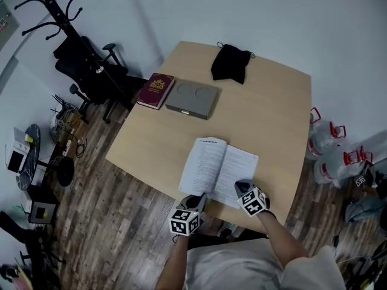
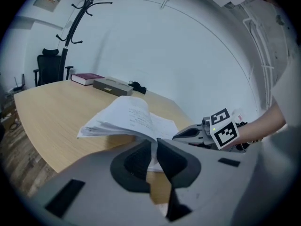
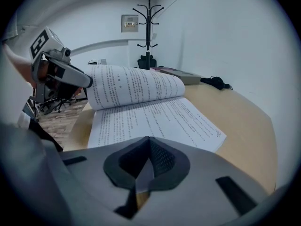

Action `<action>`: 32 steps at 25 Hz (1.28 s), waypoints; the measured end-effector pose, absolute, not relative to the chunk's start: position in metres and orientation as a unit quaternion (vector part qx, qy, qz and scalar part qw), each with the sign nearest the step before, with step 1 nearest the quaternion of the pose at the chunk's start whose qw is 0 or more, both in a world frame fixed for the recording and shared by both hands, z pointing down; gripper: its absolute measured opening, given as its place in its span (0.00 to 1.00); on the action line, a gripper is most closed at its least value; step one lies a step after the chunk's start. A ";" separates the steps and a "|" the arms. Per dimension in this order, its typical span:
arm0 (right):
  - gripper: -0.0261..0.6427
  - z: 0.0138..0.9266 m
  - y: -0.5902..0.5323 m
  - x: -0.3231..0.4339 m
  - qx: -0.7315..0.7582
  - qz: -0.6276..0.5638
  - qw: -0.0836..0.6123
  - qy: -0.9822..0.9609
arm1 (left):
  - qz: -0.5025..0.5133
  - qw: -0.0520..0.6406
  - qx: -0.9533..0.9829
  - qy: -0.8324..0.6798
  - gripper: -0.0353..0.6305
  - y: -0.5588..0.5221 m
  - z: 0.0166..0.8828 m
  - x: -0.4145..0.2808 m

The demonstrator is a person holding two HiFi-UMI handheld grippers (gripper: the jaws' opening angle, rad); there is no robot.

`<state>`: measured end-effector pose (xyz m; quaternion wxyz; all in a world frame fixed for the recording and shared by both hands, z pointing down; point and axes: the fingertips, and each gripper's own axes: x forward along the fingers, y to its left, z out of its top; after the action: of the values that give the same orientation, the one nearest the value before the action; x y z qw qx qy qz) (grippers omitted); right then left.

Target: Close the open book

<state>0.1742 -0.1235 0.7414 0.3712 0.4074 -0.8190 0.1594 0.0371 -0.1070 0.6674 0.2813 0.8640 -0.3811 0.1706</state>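
Observation:
An open book of white printed pages lies near the front edge of the wooden table. My left gripper is at its near left corner. In the left gripper view the left gripper is shut on the edge of the left-hand pages, and that half of the book arches up off the table. My right gripper is shut, and its tips are down at the near edge of the flat right-hand page. The raised left pages curve over in the right gripper view.
At the far side of the table lie a maroon book, a flat grey case and a black cloth pouch. An office chair and coat stand are on the left. White bags sit on the floor at the right.

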 end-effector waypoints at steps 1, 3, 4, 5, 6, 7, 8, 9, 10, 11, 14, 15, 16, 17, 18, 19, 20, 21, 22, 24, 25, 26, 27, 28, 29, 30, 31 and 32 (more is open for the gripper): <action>0.05 0.742 -0.123 0.174 0.408 0.160 0.371 -0.819 | 0.175 0.279 0.864 -0.380 0.13 -0.106 0.668 0.038; 0.05 0.741 -0.123 0.174 0.408 0.160 0.370 -0.819 | 0.185 0.270 0.865 -0.379 0.13 -0.104 0.668 0.040; 0.05 0.741 -0.123 0.174 0.408 0.161 0.370 -0.819 | 0.192 0.264 0.867 -0.377 0.13 -0.103 0.669 0.042; 0.05 0.741 -0.123 0.175 0.408 0.161 0.370 -0.819 | 0.198 0.257 0.868 -0.375 0.13 -0.101 0.670 0.045; 0.05 0.741 -0.123 0.175 0.409 0.162 0.369 -0.819 | 0.205 0.251 0.870 -0.373 0.13 -0.100 0.670 0.047; 0.05 0.741 -0.123 0.176 0.410 0.163 0.368 -0.819 | 0.211 0.244 0.870 -0.371 0.13 -0.099 0.671 0.049; 0.05 0.741 -0.123 0.177 0.411 0.163 0.367 -0.818 | 0.218 0.239 0.871 -0.370 0.13 -0.099 0.671 0.051; 0.05 0.742 -0.123 0.177 0.412 0.162 0.367 -0.818 | 0.226 0.235 0.871 -0.369 0.13 -0.098 0.671 0.052; 0.05 0.742 -0.123 0.177 0.412 0.162 0.367 -0.818 | 0.234 0.229 0.871 -0.367 0.13 -0.098 0.672 0.053; 0.05 0.742 -0.123 0.177 0.413 0.163 0.366 -0.818 | 0.242 0.224 0.871 -0.364 0.13 -0.097 0.672 0.054; 0.05 0.744 -0.122 0.177 0.411 0.174 0.364 -0.818 | 0.253 0.215 0.872 -0.360 0.13 -0.094 0.673 0.057; 0.05 0.744 -0.123 0.177 0.409 0.178 0.367 -0.817 | 0.259 0.209 0.872 -0.359 0.13 -0.093 0.674 0.057; 0.05 0.743 -0.123 0.177 0.406 0.179 0.373 -0.815 | 0.266 0.205 0.872 -0.357 0.13 -0.092 0.676 0.058; 0.05 0.741 -0.124 0.177 0.405 0.175 0.381 -0.812 | 0.272 0.203 0.871 -0.354 0.13 -0.090 0.679 0.059; 0.05 0.738 -0.125 0.177 0.407 0.165 0.385 -0.812 | 0.276 0.203 0.871 -0.352 0.13 -0.088 0.681 0.060; 0.05 0.731 -0.127 0.175 0.410 0.155 0.379 -0.815 | 0.278 0.204 0.871 -0.350 0.13 -0.087 0.681 0.062; 0.05 0.723 -0.129 0.169 0.412 0.149 0.360 -0.824 | 0.279 0.203 0.871 -0.349 0.13 -0.087 0.680 0.063; 0.05 0.713 -0.132 0.162 0.412 0.151 0.332 -0.835 | 0.278 0.201 0.873 -0.348 0.13 -0.086 0.680 0.065; 0.05 0.703 -0.135 0.153 0.410 0.157 0.303 -0.846 | 0.278 0.197 0.874 -0.346 0.13 -0.086 0.680 0.066; 0.05 0.683 -0.142 0.139 0.409 0.171 0.262 -0.857 | 0.279 0.189 0.876 -0.344 0.13 -0.085 0.683 0.067; 0.05 0.677 -0.145 0.135 0.410 0.177 0.252 -0.859 | 0.281 0.188 0.876 -0.344 0.13 -0.085 0.685 0.068; 0.05 0.674 -0.148 0.133 0.411 0.181 0.248 -0.858 | 0.283 0.188 0.876 -0.343 0.13 -0.084 0.685 0.070; 0.05 0.673 -0.150 0.132 0.411 0.184 0.247 -0.858 | 0.286 0.185 0.876 -0.342 0.13 -0.083 0.684 0.071; 0.05 0.673 -0.151 0.131 0.410 0.186 0.246 -0.858 | 0.290 0.181 0.876 -0.341 0.13 -0.083 0.685 0.073; 0.05 0.673 -0.152 0.131 0.409 0.188 0.246 -0.858 | 0.293 0.178 0.876 -0.340 0.13 -0.083 0.686 0.075; 0.05 0.674 -0.152 0.132 0.409 0.191 0.246 -0.858 | 0.295 0.178 0.875 -0.339 0.13 -0.083 0.687 0.077; 0.05 0.676 -0.152 0.133 0.408 0.195 0.248 -0.857 | 0.296 0.179 0.875 -0.338 0.13 -0.082 0.688 0.078; 0.05 0.678 -0.150 0.134 0.408 0.199 0.249 -0.855 | 0.299 0.178 0.875 -0.337 0.13 -0.081 0.689 0.079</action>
<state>0.1339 -0.1501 0.6784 0.2493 0.4083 -0.8553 0.1987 0.0788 -0.0807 0.6886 0.1781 0.8748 -0.3374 0.2988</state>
